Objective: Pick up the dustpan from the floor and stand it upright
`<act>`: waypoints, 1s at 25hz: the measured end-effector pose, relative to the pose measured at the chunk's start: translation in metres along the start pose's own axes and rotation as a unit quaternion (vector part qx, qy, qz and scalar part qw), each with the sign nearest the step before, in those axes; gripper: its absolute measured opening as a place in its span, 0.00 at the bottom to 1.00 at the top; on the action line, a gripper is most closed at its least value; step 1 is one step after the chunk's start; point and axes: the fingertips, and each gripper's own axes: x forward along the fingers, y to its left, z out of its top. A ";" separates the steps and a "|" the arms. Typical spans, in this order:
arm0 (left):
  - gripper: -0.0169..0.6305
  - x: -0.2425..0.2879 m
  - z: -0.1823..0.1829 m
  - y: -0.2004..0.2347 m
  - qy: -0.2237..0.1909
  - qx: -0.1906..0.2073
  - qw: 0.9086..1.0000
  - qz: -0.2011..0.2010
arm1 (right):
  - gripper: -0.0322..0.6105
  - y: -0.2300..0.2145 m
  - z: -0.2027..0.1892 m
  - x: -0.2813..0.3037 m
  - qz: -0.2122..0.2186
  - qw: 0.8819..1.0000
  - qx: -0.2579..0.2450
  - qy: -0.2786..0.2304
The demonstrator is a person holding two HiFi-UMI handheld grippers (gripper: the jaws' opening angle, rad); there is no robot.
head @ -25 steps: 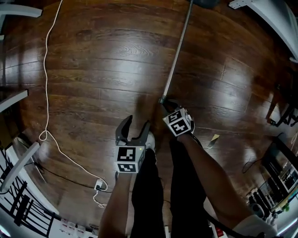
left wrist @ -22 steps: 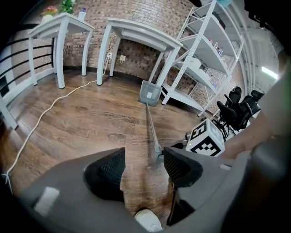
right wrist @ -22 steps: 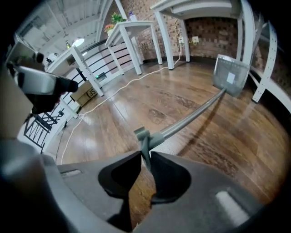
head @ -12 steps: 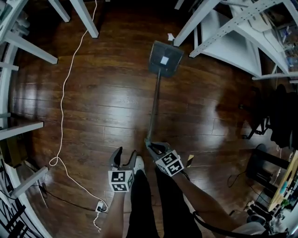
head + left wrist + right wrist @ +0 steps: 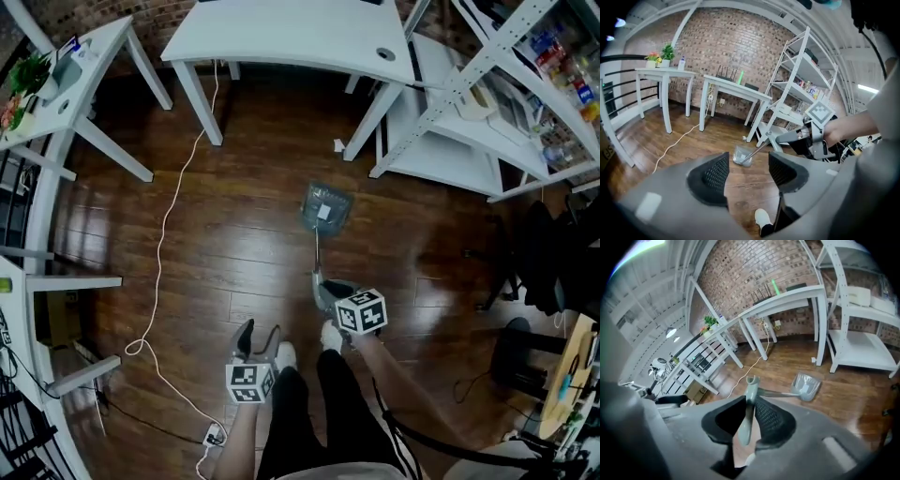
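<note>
The right gripper [image 5: 323, 287] is clenched on the grip [image 5: 746, 417] at the top of the dustpan's long handle [image 5: 317, 251], jaws pressed against both sides of it. The dustpan [image 5: 325, 208] has its pan down at the wooden floor [image 5: 216, 234], out from the near edge of the white table [image 5: 281, 37] and close to the lower corner of the shelf [image 5: 450, 141]. The handle slopes up from it to the gripper. The left gripper [image 5: 260, 333] hangs beside it, jaws apart and empty, over the person's shoe [image 5: 285, 354]. A white cord [image 5: 167, 246] trails along the floor's left side.
</note>
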 end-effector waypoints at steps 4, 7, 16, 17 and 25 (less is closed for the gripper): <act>0.46 -0.021 0.032 0.002 -0.019 0.013 1.000 0.014 | 0.13 -0.033 0.084 -0.004 -0.027 0.998 -0.026 -0.057; 0.46 -0.029 0.051 0.006 -0.030 0.018 0.999 0.025 | 0.13 -0.059 0.140 0.000 -0.036 0.994 -0.018 -0.103; 0.50 -0.057 0.095 -0.011 -0.059 0.042 0.997 0.016 | 0.23 -0.062 0.179 -0.040 -0.105 0.983 -0.100 -0.111; 0.50 -0.063 0.107 -0.019 -0.068 0.050 0.996 0.010 | 0.25 -0.052 0.176 -0.055 -0.098 0.983 -0.098 -0.121; 0.52 -0.128 0.238 -0.106 -0.167 0.132 0.976 -0.040 | 0.51 0.069 0.172 -0.244 -0.105 0.954 -0.098 -0.263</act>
